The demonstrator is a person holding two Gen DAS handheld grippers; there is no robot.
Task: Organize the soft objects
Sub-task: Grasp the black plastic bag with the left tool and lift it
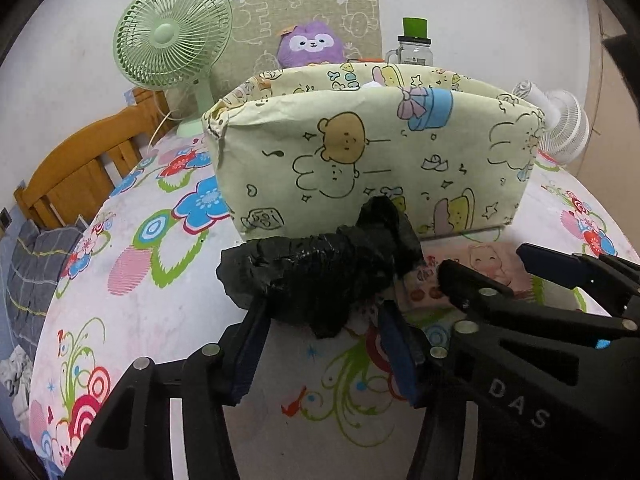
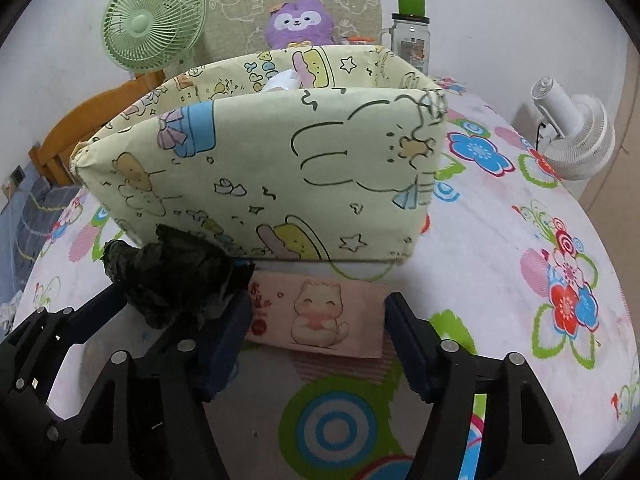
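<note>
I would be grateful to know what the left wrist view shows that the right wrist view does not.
Left wrist only: the green fan's base and the DAS lettering on the right gripper. Right wrist only: the tissue pack's whole cat picture, unobstructed between that gripper's fingers. Both: the fabric box, black bag, purple plush, jar and white fan.

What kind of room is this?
Probably a bedroom at home: a wooden bed frame with grey bedding beside the flower-print table, and a purple plush toy by the wall.
</note>
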